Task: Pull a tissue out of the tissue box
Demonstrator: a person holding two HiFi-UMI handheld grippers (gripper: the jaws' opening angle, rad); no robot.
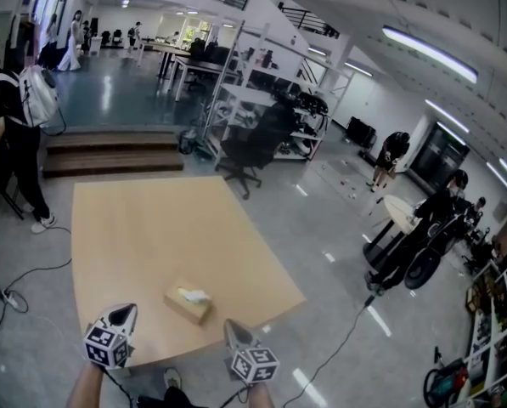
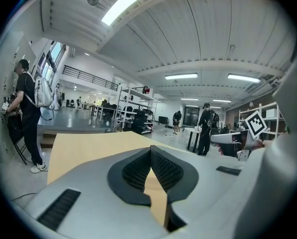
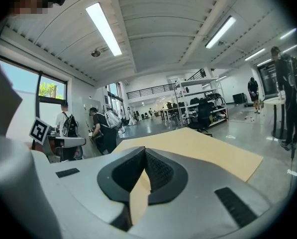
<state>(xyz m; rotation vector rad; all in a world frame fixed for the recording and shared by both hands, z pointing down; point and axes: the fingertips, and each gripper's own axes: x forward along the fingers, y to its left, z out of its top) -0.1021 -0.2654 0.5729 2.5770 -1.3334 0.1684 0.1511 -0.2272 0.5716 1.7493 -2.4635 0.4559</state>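
Left gripper [image 1: 126, 311]: my jaws are together, nothing between them. It hangs over the near edge of the table [image 1: 134, 228].
Right gripper [image 1: 233, 326]: my jaws are pressed together too, empty, at the near edge of the table.
Tissue box [image 1: 185, 306]: lies flat on the table, between my two grippers and a little beyond them — apart from both.
Tissue [image 1: 194, 295]: white, sticks up from the top of the box — untouched.

One table [image 1: 151, 228], one tissue box [image 1: 185, 306], two grippers: left gripper [image 1: 131, 308], right gripper [image 1: 228, 323].
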